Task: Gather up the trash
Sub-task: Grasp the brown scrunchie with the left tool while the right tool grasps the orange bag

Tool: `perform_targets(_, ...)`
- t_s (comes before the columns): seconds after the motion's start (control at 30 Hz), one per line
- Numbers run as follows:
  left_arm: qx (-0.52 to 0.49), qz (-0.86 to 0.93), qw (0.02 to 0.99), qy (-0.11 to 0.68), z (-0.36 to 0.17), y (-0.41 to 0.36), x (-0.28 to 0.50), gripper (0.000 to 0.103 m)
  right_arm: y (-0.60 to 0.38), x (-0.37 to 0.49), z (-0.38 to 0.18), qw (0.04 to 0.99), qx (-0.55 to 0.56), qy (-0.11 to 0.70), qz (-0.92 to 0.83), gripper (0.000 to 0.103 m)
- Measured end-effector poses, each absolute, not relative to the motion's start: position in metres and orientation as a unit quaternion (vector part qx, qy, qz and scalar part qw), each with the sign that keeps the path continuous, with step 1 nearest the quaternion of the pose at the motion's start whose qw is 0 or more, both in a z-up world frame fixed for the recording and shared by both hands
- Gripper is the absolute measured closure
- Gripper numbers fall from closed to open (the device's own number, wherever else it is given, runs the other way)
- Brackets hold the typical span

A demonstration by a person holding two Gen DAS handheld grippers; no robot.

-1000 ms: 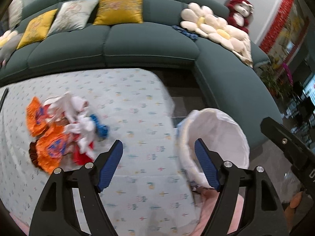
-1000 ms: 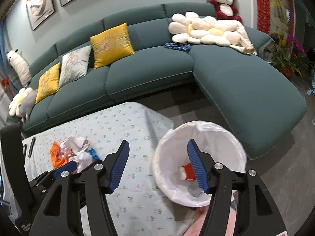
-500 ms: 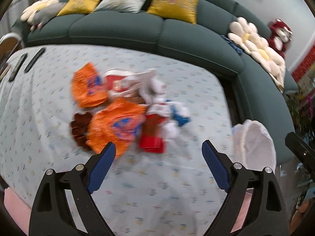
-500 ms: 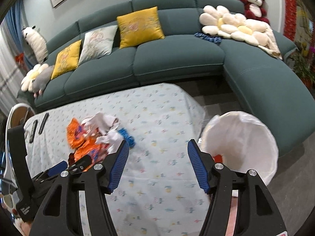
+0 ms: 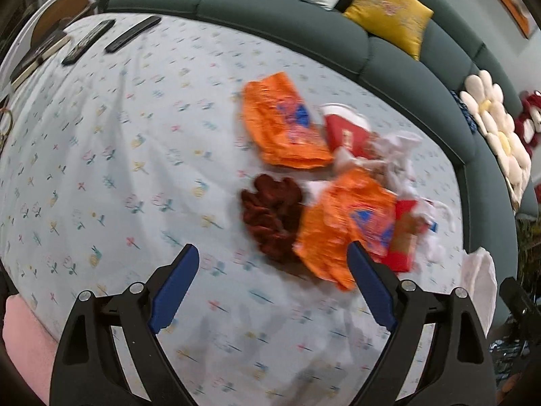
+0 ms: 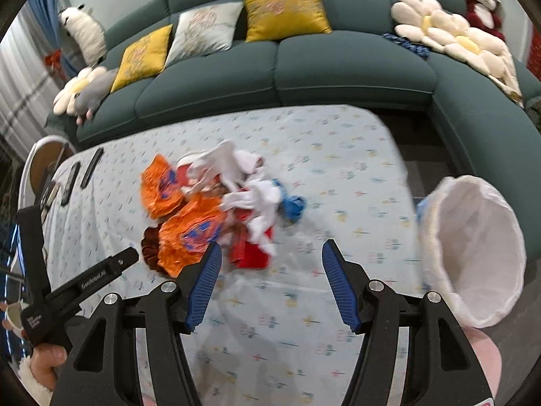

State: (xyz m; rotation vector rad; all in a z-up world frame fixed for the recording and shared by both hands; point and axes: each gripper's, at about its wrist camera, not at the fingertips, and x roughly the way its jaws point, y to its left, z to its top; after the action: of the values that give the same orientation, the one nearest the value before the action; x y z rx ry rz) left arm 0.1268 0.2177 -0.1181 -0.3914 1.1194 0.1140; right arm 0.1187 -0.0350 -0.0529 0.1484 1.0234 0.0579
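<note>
A pile of trash lies on the flowered tablecloth (image 5: pixel 101 169): two orange snack bags (image 5: pixel 287 125) (image 5: pixel 345 226), a dark brown crumpled wrapper (image 5: pixel 272 213), red cartons (image 5: pixel 345 132) and white tissues (image 5: pixel 399 155). My left gripper (image 5: pixel 270 264) is open and empty, just short of the brown wrapper. In the right wrist view the pile (image 6: pixel 209 209) lies ahead to the left, with a blue scrap (image 6: pixel 292 206). My right gripper (image 6: pixel 270 270) is open and empty above the cloth. A bin with a white liner (image 6: pixel 473 253) stands off the table's right end.
Two dark remotes (image 5: pixel 132 34) and a book lie at the table's far left end. A green sofa (image 6: pixel 304 67) with yellow and grey cushions, flower pillows and a red plush toy curves behind the table. The left gripper's body (image 6: pixel 77 287) shows at the right view's left edge.
Both grippers have swung left from the bin towards the trash pile. The left gripper has come close over the pile. The bin has shifted to the right edge of both views.
</note>
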Motion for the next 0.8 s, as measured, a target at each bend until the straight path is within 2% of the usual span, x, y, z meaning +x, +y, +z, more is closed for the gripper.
perform_targets(0.1,-0.195,0.058,0.819,0.537,-0.129,0.235,0.133,0.022,-0.013,0.129,-0.066,0.861,0.067,0.502,0.045,0.043)
perform_targets(0.23,-0.238,0.054,0.798,0.551,-0.147,0.255,0.145,0.032,0.016,0.146,-0.088,0.846,0.075,0.524,0.068,0.043)
perform_targets(0.43,-0.254,0.038,0.782,0.568,-0.165,0.254,0.169,0.035,0.036,0.176,-0.119,0.825,0.101,0.553,0.063,0.051)
perform_targets(0.53,-0.254,0.031,0.775,0.578,-0.175,0.251,0.178,0.045,0.037,0.187,-0.137,0.812,0.111,0.570,0.053,0.055)
perform_targets(0.63,-0.254,0.029,0.771,0.583,-0.184,0.249,0.185,0.053,0.037,0.193,-0.156,0.796,0.126,0.590,0.048,0.061)
perform_targets(0.7,-0.243,0.020,0.776,0.582,-0.184,0.245,0.187,0.060,0.037,0.194,-0.165,0.787,0.138,0.599,0.052,0.069)
perform_targets(0.73,-0.241,0.014,0.776,0.583,-0.185,0.243,0.188,0.071,0.037,0.194,-0.169,0.783,0.142,0.603,0.054,0.072)
perform_targets(0.77,-0.237,0.009,0.775,0.586,-0.186,0.241,0.188,0.078,0.038,0.193,-0.174,0.779,0.146,0.607,0.057,0.079)
perform_targets(0.8,-0.231,0.010,0.777,0.586,-0.186,0.239,0.188,0.079,0.038,0.192,-0.177,0.776,0.147,0.610,0.058,0.085)
